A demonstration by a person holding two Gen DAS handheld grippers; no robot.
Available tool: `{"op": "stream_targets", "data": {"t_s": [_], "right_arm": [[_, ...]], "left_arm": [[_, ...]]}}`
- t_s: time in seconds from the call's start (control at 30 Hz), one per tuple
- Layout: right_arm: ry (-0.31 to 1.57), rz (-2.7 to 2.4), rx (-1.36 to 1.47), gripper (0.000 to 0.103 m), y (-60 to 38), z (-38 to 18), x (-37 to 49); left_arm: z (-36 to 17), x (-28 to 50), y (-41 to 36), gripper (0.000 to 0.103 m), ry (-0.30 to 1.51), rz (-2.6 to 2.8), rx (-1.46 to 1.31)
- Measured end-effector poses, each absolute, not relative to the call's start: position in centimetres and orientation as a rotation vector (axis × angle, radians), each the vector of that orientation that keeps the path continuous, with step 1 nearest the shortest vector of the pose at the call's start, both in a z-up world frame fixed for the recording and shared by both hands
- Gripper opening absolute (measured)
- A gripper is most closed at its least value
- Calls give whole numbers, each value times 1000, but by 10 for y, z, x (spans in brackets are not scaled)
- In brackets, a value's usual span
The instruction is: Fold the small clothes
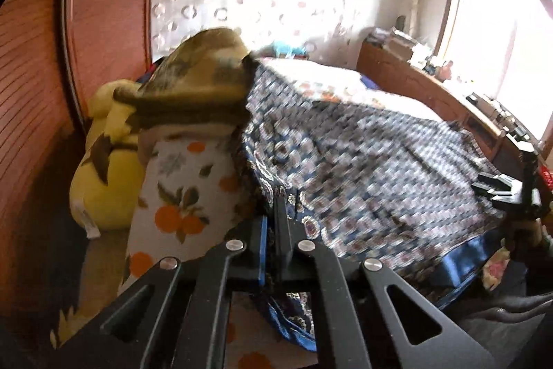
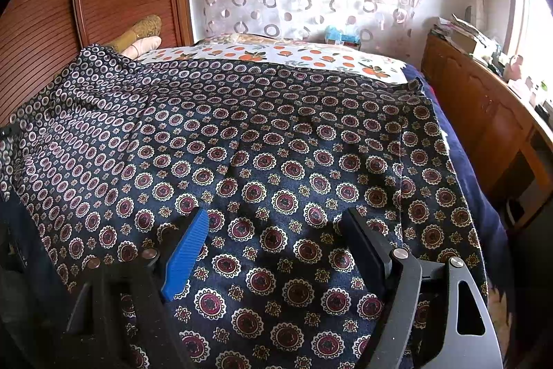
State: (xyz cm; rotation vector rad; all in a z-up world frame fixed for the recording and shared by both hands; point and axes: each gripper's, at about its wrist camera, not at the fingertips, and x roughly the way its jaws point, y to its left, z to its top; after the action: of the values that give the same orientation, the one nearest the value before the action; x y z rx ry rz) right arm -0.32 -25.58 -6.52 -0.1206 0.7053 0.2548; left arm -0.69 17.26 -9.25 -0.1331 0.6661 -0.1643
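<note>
spreading across the middle of both views, a dark blue patterned garment point(image 2: 276, 161) with red and white medallions lies over a bed point(image 2: 311, 56) covered in an orange-fruit print. at the bottom centre of the left view, the left gripper point(image 1: 274, 223) has its jaws pressed together on a bunched edge of the garment. at the bottom of the right view, the right gripper point(image 2: 276, 230) hangs just above the cloth, jaws wide apart. a yellow plush toy point(image 1: 103, 175) sits at lower left. no readable writing shows.
</note>
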Motion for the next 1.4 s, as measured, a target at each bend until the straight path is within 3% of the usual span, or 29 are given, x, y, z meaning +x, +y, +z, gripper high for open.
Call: {"op": "stream_targets", "data": {"t_s": [0.87, 1.3, 1.4], "right_arm": [[715, 242, -82, 80, -268, -64, -2], [615, 197, -27, 80, -314, -13, -42], [615, 192, -25, 80, -317, -13, -47]], "left_arm": [[-3, 57, 45, 3, 426, -516, -63], [12, 82, -44, 4, 446, -655, -1], [2, 86, -49, 22, 494, -650, -3]]}}
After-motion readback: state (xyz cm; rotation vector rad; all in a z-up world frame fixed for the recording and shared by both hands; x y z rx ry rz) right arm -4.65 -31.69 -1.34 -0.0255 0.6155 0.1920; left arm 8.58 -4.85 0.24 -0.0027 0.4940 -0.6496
